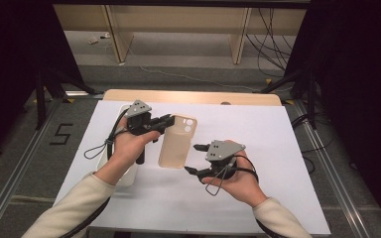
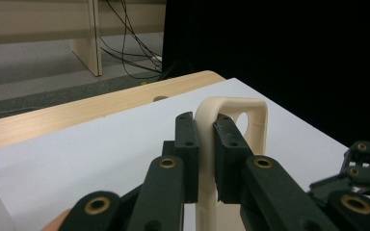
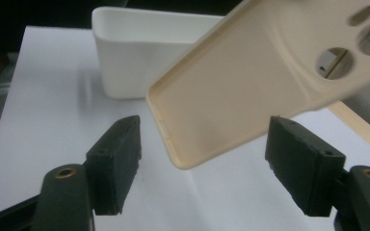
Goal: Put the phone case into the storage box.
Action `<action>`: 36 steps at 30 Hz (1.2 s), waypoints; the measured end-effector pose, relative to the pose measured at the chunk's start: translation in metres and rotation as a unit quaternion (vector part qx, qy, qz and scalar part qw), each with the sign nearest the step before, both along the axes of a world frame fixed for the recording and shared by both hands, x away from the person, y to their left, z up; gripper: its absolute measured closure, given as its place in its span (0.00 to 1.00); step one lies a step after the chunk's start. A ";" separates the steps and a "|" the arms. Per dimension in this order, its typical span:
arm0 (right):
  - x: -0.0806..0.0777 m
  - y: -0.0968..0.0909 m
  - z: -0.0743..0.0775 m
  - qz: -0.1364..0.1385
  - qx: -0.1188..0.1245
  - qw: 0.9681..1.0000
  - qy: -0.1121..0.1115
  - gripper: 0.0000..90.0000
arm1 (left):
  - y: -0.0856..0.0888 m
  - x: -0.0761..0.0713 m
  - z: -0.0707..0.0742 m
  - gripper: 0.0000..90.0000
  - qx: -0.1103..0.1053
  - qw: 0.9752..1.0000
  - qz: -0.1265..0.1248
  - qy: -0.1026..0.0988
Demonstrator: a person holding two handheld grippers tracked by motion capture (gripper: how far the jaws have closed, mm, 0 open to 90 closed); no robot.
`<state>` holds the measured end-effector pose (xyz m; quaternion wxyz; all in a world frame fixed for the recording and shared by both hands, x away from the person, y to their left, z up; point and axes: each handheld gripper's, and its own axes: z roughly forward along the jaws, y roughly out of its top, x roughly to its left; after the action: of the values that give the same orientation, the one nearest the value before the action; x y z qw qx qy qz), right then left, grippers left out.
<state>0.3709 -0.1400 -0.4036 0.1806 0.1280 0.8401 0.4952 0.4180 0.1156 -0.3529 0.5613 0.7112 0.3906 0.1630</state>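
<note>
Left claw (image 1: pixel 170 119) clamps beige phone case (image 1: pixel 176 141) beside white tub (image 3: pixel 139 53).

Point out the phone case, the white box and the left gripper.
phone case (image 1: pixel 173 147): high view, middle of its back.
white box (image 3: pixel 139 53): right gripper view, its front wall.
left gripper (image 2: pixel 206 144): left gripper view, between its fingertips, shut on the case edge.
</note>
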 end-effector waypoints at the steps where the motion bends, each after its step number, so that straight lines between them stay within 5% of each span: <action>1: 0.000 -0.002 0.000 -0.005 0.006 1.000 0.003 0.31 | 0.001 0.000 0.000 0.91 -0.001 1.000 -0.001 -0.001; 8: 0.001 -0.014 0.000 -0.036 0.039 0.999 0.000 0.30 | 0.007 -0.001 -0.001 0.91 -0.001 1.000 -0.004 -0.010; 27: -0.002 -0.039 0.000 -0.065 0.101 0.993 0.018 0.19 | 0.018 -0.004 0.005 0.91 -0.011 1.000 0.004 -0.019; 36: -0.005 -0.059 -0.001 -0.077 0.108 0.991 0.019 0.17 | 0.022 -0.004 0.009 0.91 -0.010 1.000 0.003 -0.024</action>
<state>0.3657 -0.1990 -0.4043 0.1872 0.2201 0.7728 0.5651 0.4141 0.1374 -0.3442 0.5773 0.7000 0.3810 0.1775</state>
